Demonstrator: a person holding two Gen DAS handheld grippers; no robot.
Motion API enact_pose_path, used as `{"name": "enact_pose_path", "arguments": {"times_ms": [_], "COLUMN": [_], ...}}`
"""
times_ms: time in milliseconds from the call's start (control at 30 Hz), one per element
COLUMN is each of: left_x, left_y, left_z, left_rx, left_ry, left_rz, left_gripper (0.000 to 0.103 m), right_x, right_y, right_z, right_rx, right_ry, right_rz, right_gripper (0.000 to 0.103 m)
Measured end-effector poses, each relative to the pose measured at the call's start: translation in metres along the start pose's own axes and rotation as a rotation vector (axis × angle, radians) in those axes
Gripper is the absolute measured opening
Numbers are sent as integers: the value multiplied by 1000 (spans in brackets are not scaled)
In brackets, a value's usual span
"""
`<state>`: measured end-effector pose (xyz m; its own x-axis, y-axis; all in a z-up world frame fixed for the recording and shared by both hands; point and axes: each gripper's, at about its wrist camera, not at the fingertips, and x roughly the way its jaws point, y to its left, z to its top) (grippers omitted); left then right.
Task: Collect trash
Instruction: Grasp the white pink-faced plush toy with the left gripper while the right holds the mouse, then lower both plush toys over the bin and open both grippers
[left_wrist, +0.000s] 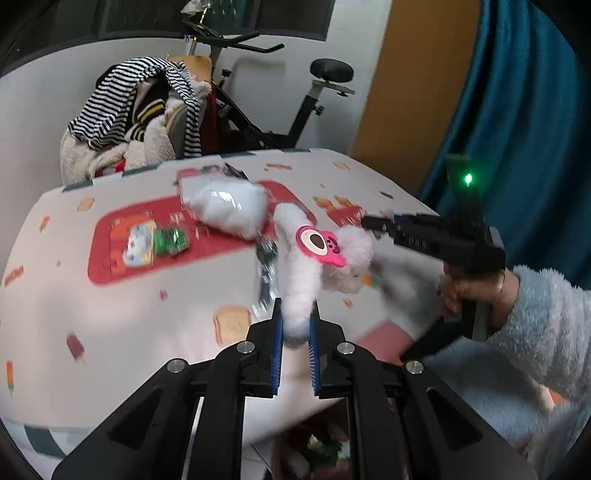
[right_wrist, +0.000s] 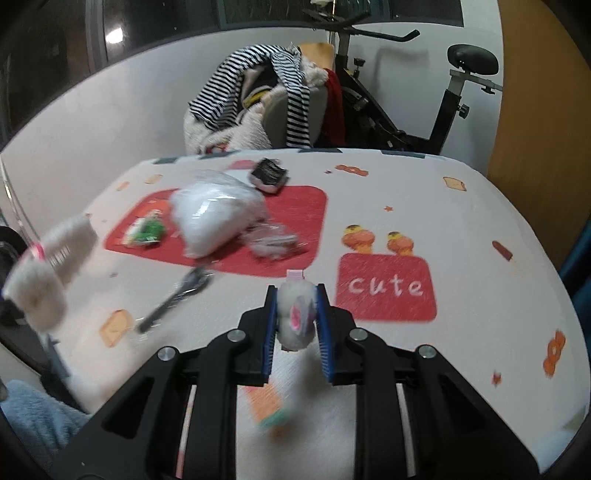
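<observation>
On the red mat at the left lies a green snack wrapper (left_wrist: 168, 240), then a clear plastic bag (left_wrist: 225, 208) stuffed with white, a crumpled clear wrapper (right_wrist: 273, 242) just right of it and a black spoon (right_wrist: 173, 299) on the tablecloth (right_wrist: 461, 229) in front. The left gripper (left_wrist: 297, 317) is clamped on a white fluffy hair clip (left_wrist: 314, 258) with a pink bear face, lifted clear of the cloth. The right gripper (right_wrist: 297, 314) pinches a small white plush piece (right_wrist: 295, 317)
</observation>
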<state>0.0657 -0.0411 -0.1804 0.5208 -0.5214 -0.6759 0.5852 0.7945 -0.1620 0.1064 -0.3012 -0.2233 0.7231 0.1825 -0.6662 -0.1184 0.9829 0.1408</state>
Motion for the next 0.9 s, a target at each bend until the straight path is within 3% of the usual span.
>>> {"name": "enact_pose_path", "arguments": {"times_ms": [267, 500, 667, 833, 867, 900], "left_x": [-15, -1, 12, 17, 17, 15], "left_y": [-25, -42, -47, -49, -50, -50], "left_z": [-64, -119, -141, -147, -147, -146], "left_rx": [9, 32, 34, 20, 19, 15], "left_ry": [78, 199, 260, 266, 261, 254], "left_rz": [-86, -113, -102, -101, -104, -112], "left_gripper": [12, 12, 12, 14, 22, 40], "right_x": [-61, -92, -107, -114, -114, -115], "right_y": [25, 40, 48, 51, 51, 52], "right_z": [-27, -51, -65, -80, -82, -84], "right_rx": [5, -5, -12, -5, -2, 2], "right_ry": [-42, -38, -34, -14, -10, -3], "right_rz": [69, 103, 113, 120, 122, 127], "right_gripper": [23, 23, 23, 23, 23, 23]}}
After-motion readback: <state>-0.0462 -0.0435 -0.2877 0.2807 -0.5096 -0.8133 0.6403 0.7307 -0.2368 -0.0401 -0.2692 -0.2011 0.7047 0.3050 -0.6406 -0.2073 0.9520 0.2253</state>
